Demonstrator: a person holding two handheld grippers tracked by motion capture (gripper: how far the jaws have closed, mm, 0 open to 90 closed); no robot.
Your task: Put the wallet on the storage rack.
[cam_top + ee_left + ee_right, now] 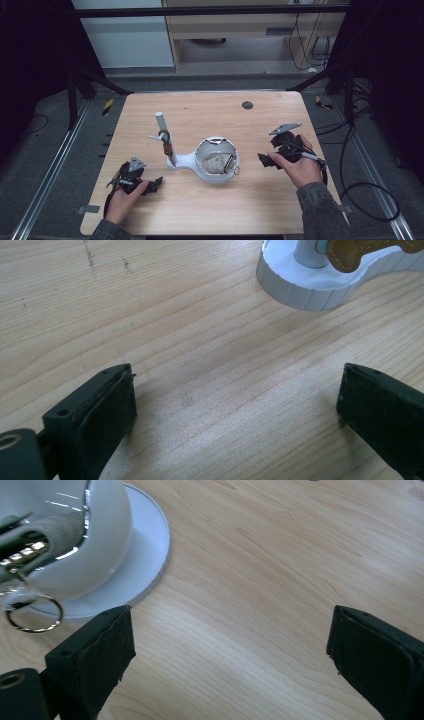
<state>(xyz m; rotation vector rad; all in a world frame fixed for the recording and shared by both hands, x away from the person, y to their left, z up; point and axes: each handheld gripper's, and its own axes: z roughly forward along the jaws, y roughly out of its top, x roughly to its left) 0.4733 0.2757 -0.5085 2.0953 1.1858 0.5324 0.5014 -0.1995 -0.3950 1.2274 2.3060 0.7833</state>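
Observation:
A white stand (187,161) sits at the table's middle, with a round bowl (217,160) on its right end and an upright white post (162,128) on its left. A brown strap (166,146) hangs on the post and small items with a metal ring (34,612) lie in the bowl. My left gripper (155,184) rests open on the wood, near left of the stand's base (310,282). My right gripper (264,161) is open too, just right of the bowl (75,535), with nothing between its jaws.
A dark round hole (247,105) marks the wooden table (280,200) near its far edge. Black frame bars (100,82) stand at the back corners, and cables (360,200) trail off the right side.

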